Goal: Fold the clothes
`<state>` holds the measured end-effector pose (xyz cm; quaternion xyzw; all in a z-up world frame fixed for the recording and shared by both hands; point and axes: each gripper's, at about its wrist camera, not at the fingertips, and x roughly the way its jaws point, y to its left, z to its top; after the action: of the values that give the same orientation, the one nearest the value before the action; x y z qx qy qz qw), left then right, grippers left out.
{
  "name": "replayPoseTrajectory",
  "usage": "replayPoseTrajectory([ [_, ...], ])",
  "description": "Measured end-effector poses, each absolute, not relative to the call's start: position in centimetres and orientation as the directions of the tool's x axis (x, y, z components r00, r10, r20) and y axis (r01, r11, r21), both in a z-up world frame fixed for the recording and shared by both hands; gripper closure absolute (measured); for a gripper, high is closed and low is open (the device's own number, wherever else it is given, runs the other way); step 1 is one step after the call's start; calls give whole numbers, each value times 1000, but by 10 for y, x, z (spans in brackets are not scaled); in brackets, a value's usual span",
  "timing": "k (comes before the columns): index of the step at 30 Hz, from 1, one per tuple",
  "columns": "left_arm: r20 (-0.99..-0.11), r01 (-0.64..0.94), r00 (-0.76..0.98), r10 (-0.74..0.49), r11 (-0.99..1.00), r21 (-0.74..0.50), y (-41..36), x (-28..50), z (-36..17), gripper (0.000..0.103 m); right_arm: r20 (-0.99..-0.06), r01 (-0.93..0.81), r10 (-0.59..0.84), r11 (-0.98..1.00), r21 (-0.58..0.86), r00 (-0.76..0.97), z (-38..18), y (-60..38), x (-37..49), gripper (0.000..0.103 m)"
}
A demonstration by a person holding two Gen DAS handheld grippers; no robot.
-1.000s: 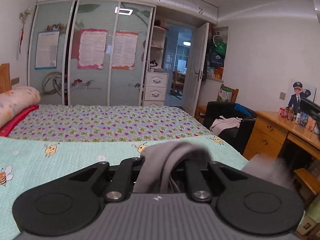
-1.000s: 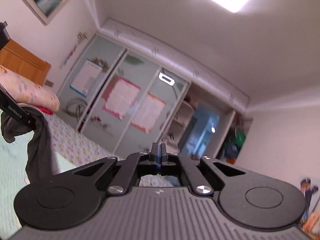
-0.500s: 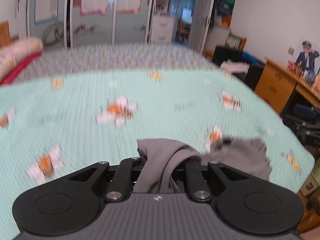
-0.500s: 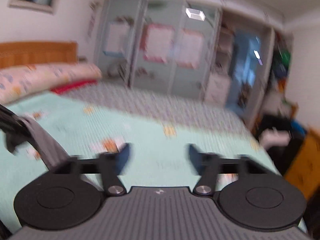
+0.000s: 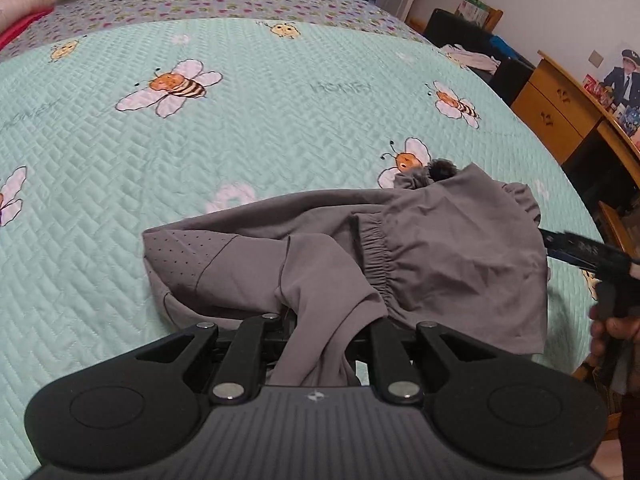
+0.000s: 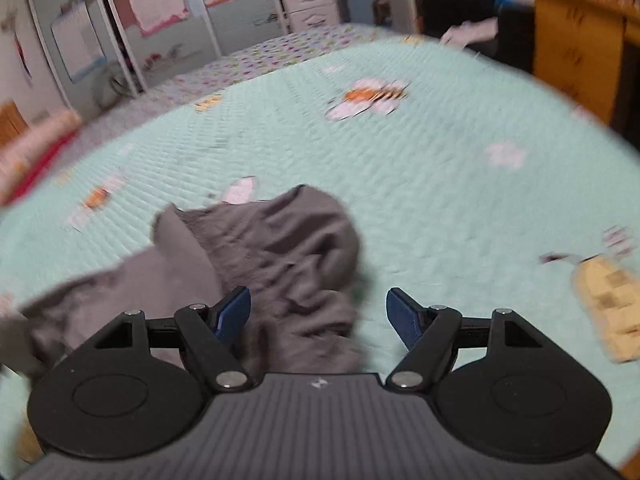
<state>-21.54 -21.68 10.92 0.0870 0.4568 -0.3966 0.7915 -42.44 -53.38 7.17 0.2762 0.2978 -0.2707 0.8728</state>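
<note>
Bed point(image 5: 248, 120) w/ bee quilt takes most of both views; wardrobe and desk behind. Grey garment point(image 5: 440, 248) lies on quilt near front edge, bunched, elastic waistband showing, not flat and no neat fold visible, so judged: folding incomplete, spreading/squaring left to do. L gripper point(image 5: 316, 332) clamped on a bunch of the cloth at near edge. R gripper point(image 6: 318, 312) w/ fingers wide apart, low over garment's crumpled end, holding nothing; right view blurred.

left claw point(image 5: 316, 332) clamped on cloth, right claw point(image 6: 320, 312) spread wide
</note>
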Motion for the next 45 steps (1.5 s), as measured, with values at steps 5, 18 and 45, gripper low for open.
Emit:
replayPoseTrajectory([
  [5, -772, 708, 308, -555, 676, -203, -209, -211, 127, 89, -702, 625, -258, 708, 330, 663, 59, -521, -392, 80],
  [18, -538, 601, 624, -567, 788, -133, -96, -144, 292, 89, -253, 266, -220, 950, 163, 942, 295, -369, -309, 103],
  [45, -752, 622, 375, -543, 748, -230, -50, -150, 143, 88, -641, -47, -139, 963, -264, 755, 96, -225, -275, 25],
])
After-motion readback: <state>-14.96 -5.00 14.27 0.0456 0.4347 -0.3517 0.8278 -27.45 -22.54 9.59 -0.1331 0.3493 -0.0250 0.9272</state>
